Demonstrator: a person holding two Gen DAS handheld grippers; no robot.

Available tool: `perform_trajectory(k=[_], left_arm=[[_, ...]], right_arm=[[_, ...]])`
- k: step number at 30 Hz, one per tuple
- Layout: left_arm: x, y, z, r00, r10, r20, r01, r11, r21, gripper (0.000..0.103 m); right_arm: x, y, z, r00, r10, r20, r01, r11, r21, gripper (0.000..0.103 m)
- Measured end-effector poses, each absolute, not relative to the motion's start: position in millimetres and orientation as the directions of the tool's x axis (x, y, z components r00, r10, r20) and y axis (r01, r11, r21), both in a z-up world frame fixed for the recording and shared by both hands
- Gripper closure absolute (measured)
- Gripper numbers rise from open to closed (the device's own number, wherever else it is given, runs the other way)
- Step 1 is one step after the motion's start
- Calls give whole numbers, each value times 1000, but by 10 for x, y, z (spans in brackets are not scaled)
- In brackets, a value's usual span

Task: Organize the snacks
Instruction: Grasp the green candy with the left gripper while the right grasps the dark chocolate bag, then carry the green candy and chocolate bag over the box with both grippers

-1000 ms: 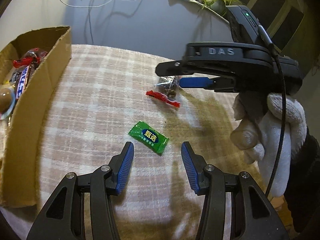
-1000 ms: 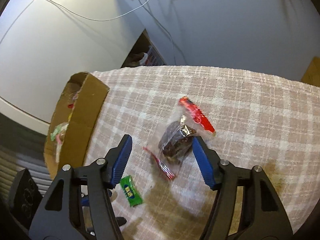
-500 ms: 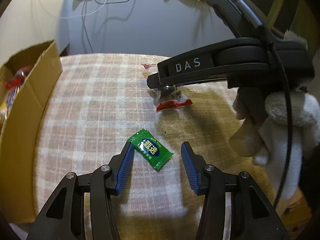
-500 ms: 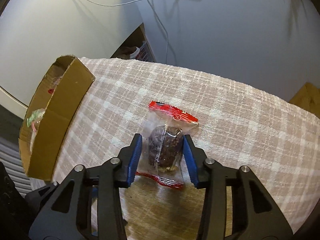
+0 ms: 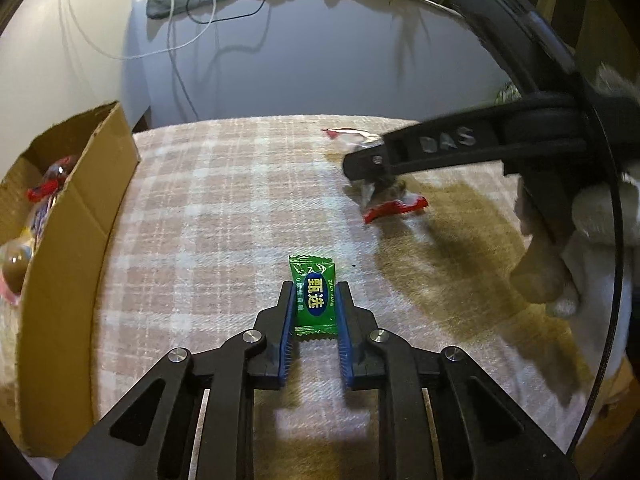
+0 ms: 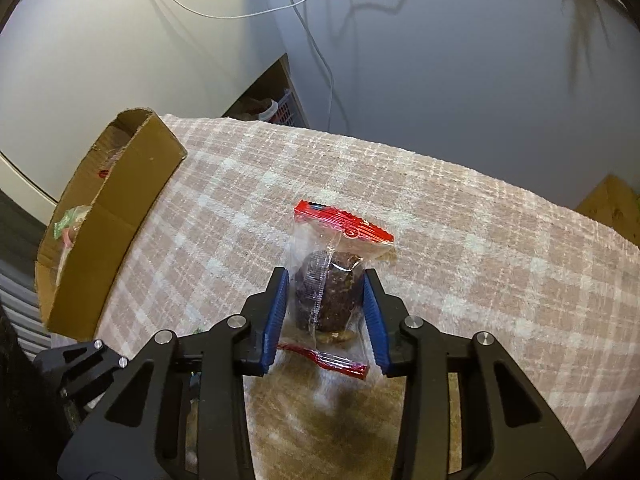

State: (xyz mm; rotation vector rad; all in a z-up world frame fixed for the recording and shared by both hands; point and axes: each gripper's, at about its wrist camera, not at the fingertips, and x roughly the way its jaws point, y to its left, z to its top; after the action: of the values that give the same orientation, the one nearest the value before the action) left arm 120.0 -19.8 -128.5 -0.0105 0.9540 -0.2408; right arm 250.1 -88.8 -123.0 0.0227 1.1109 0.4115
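Snacks sat right of the cardboard box (image 5: 86,216) on the plaid-covered bench (image 5: 224,216): the left tool (image 5: 314,300) pinched a green candy (image 5: 313,295), while the right tool (image 6: 325,300) clamped a clear red-ended packet (image 6: 328,280) farther out.

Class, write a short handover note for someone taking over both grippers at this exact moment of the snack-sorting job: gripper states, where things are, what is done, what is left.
Left gripper: shut on the green candy, low over the plaid tablecloth.
Right gripper: shut on the clear snack packet with red ends and a dark treat inside.
Cardboard box: at the table's left edge, already holding several wrapped snacks.
Done: both remaining loose snacks are gripped.
Left: carry each to the box, release inside.
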Motion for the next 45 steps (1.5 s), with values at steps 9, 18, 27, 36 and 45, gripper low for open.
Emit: perform_trajectory(k=[9, 18, 27, 36, 45], left_arm=[[1163, -21, -1124, 589, -214, -779, 171, 975, -139, 86], [1028, 293, -708, 688, -174, -704, 128, 985, -118, 86], [971, 719, -494, 749, -111, -653, 51, 993, -111, 86], [825, 1168, -390, 775, -45, -630, -31, 994, -109, 86], [807, 1545, -425, 776, 3, -631, -103, 987, -122, 86]], right_arm=[[2340, -938, -1059, 410, 375, -832, -332, 911, 247, 65], [2143, -740, -686, 456, 429, -780, -400, 881, 251, 65], [2017, -182, -413, 463, 494, -736, -498, 832, 246, 65], [2050, 468, -355, 429, 548, -718, -578, 777, 248, 65], [2145, 938, -416, 381, 573, -726, -624, 739, 256, 65]])
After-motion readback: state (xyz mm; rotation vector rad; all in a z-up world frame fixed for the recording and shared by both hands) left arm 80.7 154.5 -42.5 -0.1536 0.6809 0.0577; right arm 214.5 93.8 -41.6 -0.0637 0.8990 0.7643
